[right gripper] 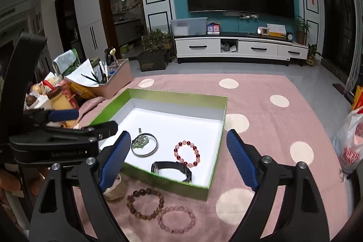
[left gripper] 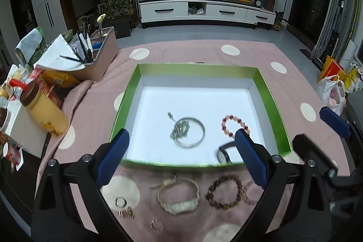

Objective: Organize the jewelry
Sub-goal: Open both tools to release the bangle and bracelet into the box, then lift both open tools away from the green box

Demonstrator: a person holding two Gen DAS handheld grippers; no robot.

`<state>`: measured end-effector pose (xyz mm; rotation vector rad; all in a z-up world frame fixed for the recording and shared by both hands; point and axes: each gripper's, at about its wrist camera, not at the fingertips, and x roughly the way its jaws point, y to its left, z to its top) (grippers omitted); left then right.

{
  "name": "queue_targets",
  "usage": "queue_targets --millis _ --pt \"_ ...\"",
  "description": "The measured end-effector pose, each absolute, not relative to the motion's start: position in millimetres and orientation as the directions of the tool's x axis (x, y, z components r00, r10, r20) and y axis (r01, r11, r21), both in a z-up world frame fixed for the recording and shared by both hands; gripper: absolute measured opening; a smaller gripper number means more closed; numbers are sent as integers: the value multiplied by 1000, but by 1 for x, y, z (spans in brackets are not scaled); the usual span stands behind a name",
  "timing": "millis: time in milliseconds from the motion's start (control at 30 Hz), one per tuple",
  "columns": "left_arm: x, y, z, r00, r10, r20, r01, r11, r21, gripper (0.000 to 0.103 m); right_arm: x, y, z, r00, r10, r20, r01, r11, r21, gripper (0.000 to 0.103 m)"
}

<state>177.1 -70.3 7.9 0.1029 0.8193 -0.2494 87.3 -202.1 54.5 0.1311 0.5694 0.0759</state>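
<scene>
Both tools (left gripper: 181,155) (right gripper: 175,158) gape, released; brown bracelet (right gripper: 145,204) by the worktop's near edge looks light, floppy—pinch across one bead strand.

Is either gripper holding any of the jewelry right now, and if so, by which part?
Nothing is held. The left gripper and right gripper are both open and empty, hanging above the green box.

A shallow green box (right gripper: 216,151) with white inside lies open on the pink cloth. In it lie a silver bangle (right gripper: 145,145) with a green chain (right gripper: 141,141) across it, a red-and-peach bead bracelet (right gripper: 187,153) and a black band (right gripper: 172,170). In front of the box lie a brown bead bracelet (right gripper: 145,204), a pale pink one (right gripper: 176,219), a cream watch (left gripper: 179,195) and small rings (left gripper: 121,202)
</scene>
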Motion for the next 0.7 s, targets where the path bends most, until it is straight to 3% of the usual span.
queue_targets --millis 300,700 --pt "130 -55 12 655 -198 -730 263 964 -25 101 45 -209 58 839 125 -530 -25 981 191 97" --pt "83 -31 -7 598 -196 -778 249 967 -52 101 -5 -202 50 826 172 -537 -69 976 207 99"
